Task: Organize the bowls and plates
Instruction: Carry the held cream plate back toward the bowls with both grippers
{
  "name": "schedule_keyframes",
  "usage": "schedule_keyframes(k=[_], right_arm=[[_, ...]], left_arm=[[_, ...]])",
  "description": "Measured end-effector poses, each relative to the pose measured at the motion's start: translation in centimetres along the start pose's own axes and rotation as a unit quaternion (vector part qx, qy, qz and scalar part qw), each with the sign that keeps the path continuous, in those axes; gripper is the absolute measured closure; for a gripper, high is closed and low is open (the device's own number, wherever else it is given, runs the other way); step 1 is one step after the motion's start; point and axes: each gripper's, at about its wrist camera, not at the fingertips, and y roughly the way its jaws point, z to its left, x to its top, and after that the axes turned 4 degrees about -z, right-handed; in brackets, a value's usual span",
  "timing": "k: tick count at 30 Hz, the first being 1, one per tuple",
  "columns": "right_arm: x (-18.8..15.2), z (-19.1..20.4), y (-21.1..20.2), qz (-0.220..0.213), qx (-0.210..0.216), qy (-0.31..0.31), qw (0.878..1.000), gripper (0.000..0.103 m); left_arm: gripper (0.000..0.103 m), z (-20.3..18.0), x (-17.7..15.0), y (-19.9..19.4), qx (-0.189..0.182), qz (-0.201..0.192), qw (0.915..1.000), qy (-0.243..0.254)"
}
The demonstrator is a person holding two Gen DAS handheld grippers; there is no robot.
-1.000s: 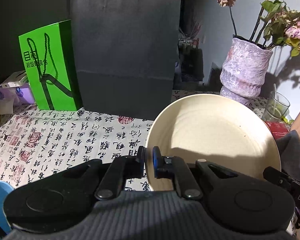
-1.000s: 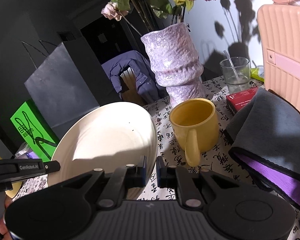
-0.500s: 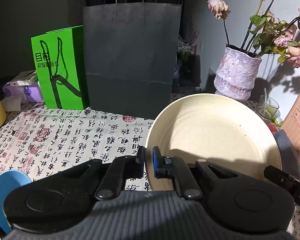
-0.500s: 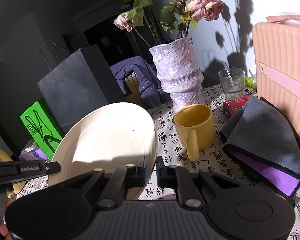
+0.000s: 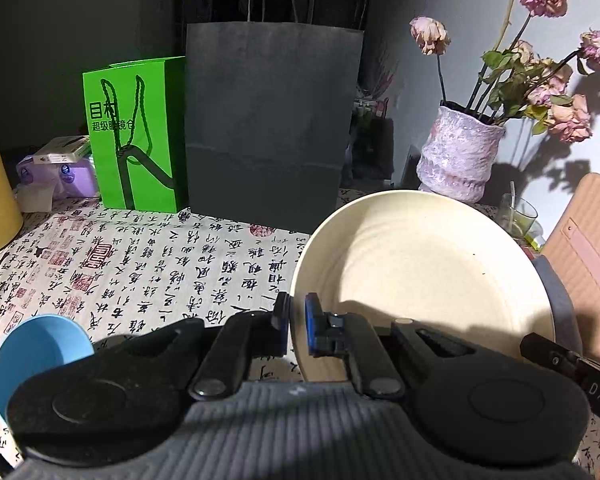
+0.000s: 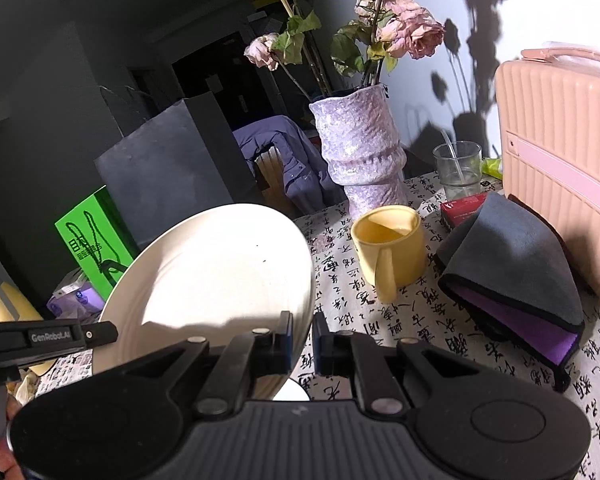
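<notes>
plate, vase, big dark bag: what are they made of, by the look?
Cream plate: matte, faint ridged rings, tiny dark specks; probably melamine or fibre composite, possibly ceramic. Lilac vase: rough, lumpy, speckled surface that glints; likely glazed pottery. Dark bag: matte paper, with a fold crease and thin cord handles.

Plate (image 6: 220,276) left of mug (image 6: 390,250); vase (image 6: 360,152) behind mug; cloth (image 6: 512,268) right of mug.
</notes>
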Motion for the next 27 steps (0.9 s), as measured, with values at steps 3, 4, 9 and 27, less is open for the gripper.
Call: schedule_keyframes(k=[3, 4, 9, 27], right_arm=[[-0.3, 0.2, -0.8, -0.002, -0.001, -0.002, 1.0, 0.093], [-0.5, 0.3, -1.1, -0.002, -0.001, -0.002, 1.0, 0.093], [-1.0, 0.8, -2.3, -0.003, 0.003, -0.003, 1.0, 0.093], [-3.5, 3.1, -7.5, -0.012, 0.015, -0.017, 1.0, 0.093]], left_arm=[[0.094, 0.4, -0.3, -1.0, -0.005, -0.004, 1.0, -0.004], [0.094, 0.6, -0.5, -1.3, -0.008, -0.004, 0.9999, -0.006], [0.094, 1.3, -1.1, -3.0, -0.009, -0.009, 0.9998, -0.013], [0.094, 4.0, -3.3, -8.5, -0.013, -0.023, 0.9992, -0.03]])
